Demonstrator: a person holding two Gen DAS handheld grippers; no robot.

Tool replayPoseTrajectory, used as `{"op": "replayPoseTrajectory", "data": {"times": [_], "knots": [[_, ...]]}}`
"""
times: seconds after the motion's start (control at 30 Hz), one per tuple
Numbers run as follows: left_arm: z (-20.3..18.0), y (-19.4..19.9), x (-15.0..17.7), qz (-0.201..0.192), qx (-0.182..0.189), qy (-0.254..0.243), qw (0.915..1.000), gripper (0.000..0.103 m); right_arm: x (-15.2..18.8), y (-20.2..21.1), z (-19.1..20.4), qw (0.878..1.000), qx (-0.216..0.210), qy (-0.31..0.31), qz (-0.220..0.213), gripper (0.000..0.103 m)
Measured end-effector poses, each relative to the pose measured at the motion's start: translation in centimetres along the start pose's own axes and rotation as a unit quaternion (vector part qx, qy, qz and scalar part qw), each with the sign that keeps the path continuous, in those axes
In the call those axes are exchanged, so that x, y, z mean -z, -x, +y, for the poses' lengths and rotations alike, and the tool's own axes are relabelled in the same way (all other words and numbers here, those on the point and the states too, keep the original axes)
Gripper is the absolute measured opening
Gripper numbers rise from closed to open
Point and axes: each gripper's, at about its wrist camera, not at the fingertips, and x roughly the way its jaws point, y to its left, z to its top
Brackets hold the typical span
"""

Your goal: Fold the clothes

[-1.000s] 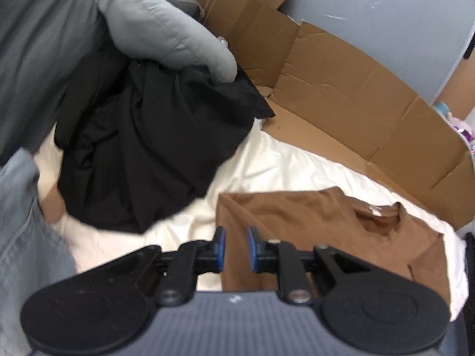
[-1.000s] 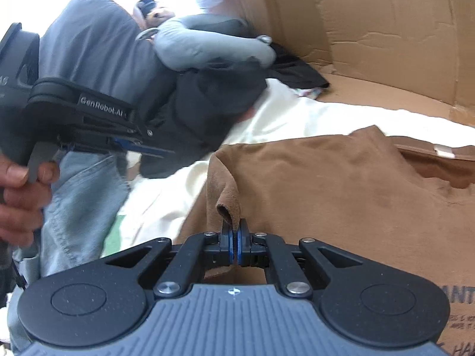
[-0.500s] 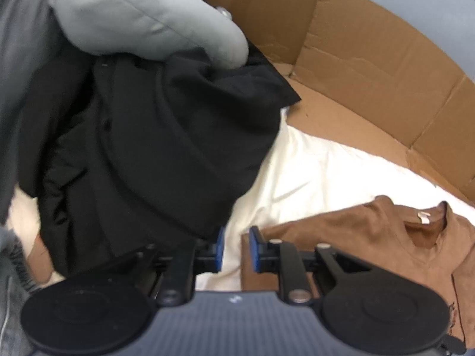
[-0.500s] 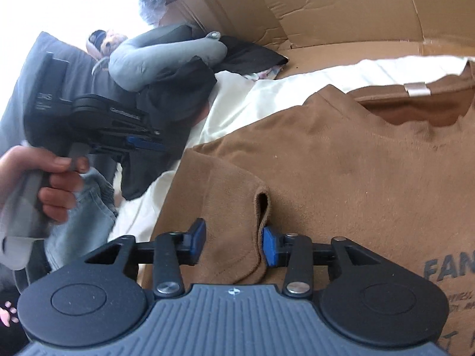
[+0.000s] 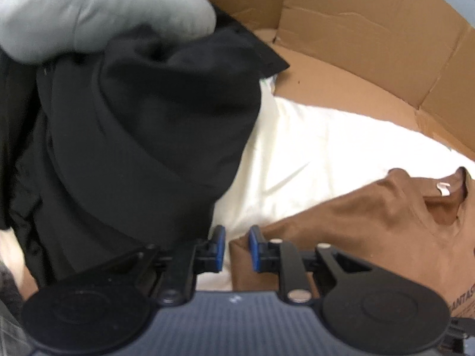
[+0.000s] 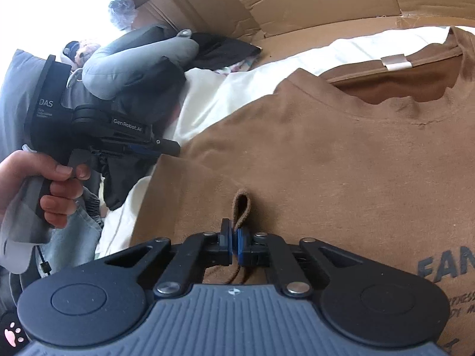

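L wrist view: my left gripper [image 5: 236, 247] has its jaws a narrow gap apart, nothing pinched. The corner of the brown t-shirt [image 5: 371, 216] sits right at that gap, by the right pad; can't tell if it's touching. Shirt lies to the right on the white bedding [image 5: 311, 148]. Black garment [image 5: 133, 136] heaped on the left w/ a grey neck pillow [image 5: 89, 12] on top, cardboard [image 5: 371, 44] along the far side.

R wrist view: my right gripper [image 6: 236, 244] has its jaws fully closed on a small raised fold of the brown shirt, loop of cloth sticking up past the pads. Shirt lies flat, collar far right, print near right. Left gripper is at the shirt's left edge, held in the person's hand [image 6: 50, 184].

Step, as I judge it: get both grips on the left side, then fold over. To do well: the left jaws should take the corner edge only, not the bedding under it; close fully before lifting; lift both ends together so the fold line stays straight; keep clear of the black pile.
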Motion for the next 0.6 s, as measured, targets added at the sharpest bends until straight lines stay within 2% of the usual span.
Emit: {"op": "replayPoseTrajectory", "data": {"times": [0.23, 0.43, 0.6], "knots": [[-0.1, -0.6, 0.3, 0.004, -0.004, -0.011, 0.9999, 0.015, -1.2, 0.2, 0.3, 0.999, 0.023, 0.007, 0.027, 0.0], [0.0, -0.8, 0.6, 0.0, -0.011, -0.006, 0.9999, 0.012, -1.7, 1.8, -0.2, 0.998, 0.045, 0.024, 0.021, 0.0], [0.3, 0.1, 0.7, -0.007, -0.011, 0.024, 0.9996, 0.011, -0.7, 1.6, -0.9, 0.999, 0.042, -0.014, 0.013, 0.002]]}}
